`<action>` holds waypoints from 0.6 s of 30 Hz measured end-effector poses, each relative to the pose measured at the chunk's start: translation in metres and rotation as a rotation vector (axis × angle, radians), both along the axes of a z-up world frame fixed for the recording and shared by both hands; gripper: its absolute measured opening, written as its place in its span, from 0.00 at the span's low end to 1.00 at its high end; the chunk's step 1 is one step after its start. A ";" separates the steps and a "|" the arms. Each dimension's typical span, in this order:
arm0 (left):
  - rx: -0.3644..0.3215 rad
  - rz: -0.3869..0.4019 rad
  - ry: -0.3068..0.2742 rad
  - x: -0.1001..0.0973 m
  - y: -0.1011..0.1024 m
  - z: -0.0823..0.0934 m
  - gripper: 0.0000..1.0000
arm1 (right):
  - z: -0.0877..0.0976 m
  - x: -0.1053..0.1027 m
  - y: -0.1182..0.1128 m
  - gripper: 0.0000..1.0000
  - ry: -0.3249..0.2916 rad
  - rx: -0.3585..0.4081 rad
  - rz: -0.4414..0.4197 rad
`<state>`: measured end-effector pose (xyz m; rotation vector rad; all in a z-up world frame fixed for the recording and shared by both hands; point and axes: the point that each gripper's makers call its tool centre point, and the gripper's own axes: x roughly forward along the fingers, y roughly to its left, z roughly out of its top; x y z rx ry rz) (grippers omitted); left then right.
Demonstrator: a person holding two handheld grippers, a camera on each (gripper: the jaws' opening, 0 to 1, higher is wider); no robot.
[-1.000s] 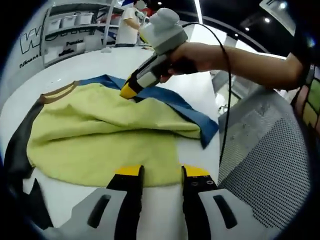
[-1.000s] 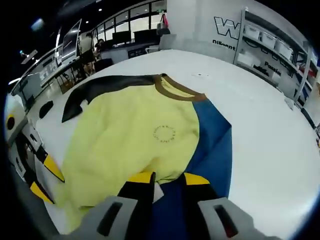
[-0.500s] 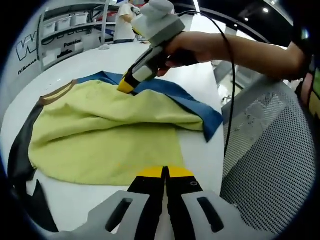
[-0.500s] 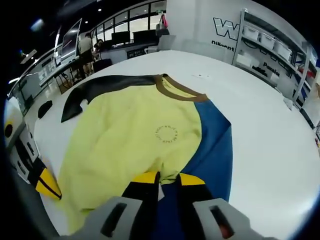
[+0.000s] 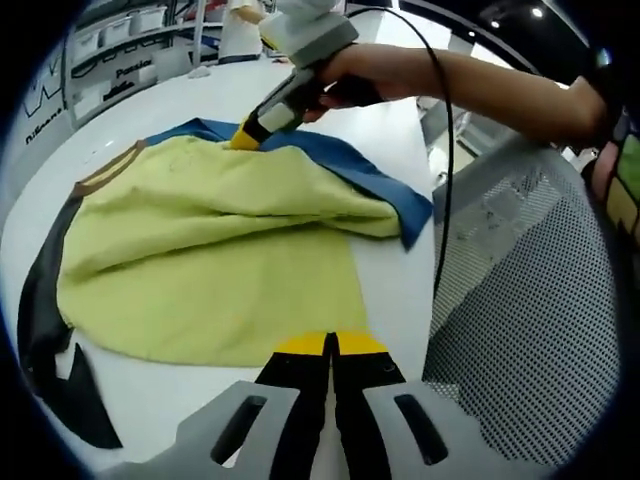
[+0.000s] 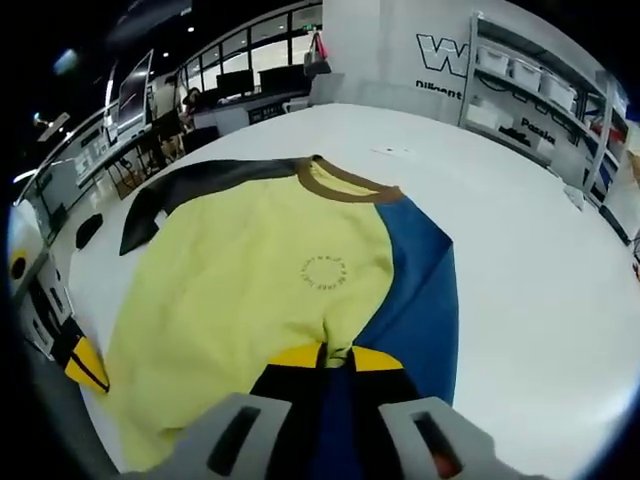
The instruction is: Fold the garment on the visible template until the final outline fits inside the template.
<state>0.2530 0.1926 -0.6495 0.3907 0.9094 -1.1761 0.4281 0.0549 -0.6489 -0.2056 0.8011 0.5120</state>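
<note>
White bench (image 6: pixel 530 300) carries a yellow cloth garment (image 6: pixel 250 300) with blue and black sleeves. Left gripper (image 5: pixel 330 345) has its jaws pressed together at the yellow hem. Right gripper (image 6: pixel 325 355) pinches the garment edge between its jaws.

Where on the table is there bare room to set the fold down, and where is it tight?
The white table is bare past the blue sleeve and beyond the brown collar. It's tight along the near edge: the garment runs up to the left gripper, beside the mesh chair, with the black sleeve alongside.

garment (image 5: pixel 210 270): soft matt cloth, creased | table (image 6: pixel 520 250): smooth white, faint sheen | chair back (image 5: pixel 520 330): perforated mesh
</note>
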 end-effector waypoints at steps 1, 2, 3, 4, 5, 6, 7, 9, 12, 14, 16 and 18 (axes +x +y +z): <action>0.002 0.000 0.004 -0.001 0.002 0.000 0.00 | 0.000 0.001 -0.001 0.02 0.001 0.000 -0.001; 0.005 0.002 0.008 -0.002 0.005 0.000 0.00 | 0.000 0.001 -0.001 0.02 0.002 -0.001 0.000; 0.014 0.003 0.015 -0.004 0.010 0.000 0.00 | 0.000 0.002 -0.001 0.02 0.003 -0.004 0.006; 0.018 0.003 0.015 -0.005 0.012 0.000 0.00 | 0.000 0.002 -0.002 0.02 0.004 -0.005 0.007; 0.025 0.004 0.014 -0.007 0.016 -0.001 0.00 | 0.000 0.002 -0.002 0.02 0.004 -0.006 0.007; 0.025 0.009 0.018 -0.008 0.018 -0.001 0.00 | 0.000 0.003 -0.002 0.02 0.004 -0.006 0.008; 0.025 0.010 0.018 -0.008 0.018 -0.001 0.00 | 0.000 0.003 -0.002 0.02 0.004 -0.006 0.008; 0.024 0.012 0.019 -0.008 0.019 -0.001 0.00 | 0.000 0.003 -0.002 0.02 0.004 -0.006 0.008; 0.020 0.020 0.026 -0.010 0.021 -0.002 0.00 | 0.000 0.003 -0.003 0.02 0.003 -0.006 0.008; 0.018 0.026 0.030 -0.011 0.023 -0.002 0.00 | 0.000 0.004 -0.003 0.02 0.003 -0.007 0.009; 0.052 0.039 0.055 -0.018 0.036 -0.002 0.00 | 0.000 0.007 -0.005 0.02 0.009 -0.011 0.011; 0.071 0.038 0.055 -0.020 0.041 -0.002 0.00 | 0.000 0.007 -0.006 0.02 0.010 -0.012 0.012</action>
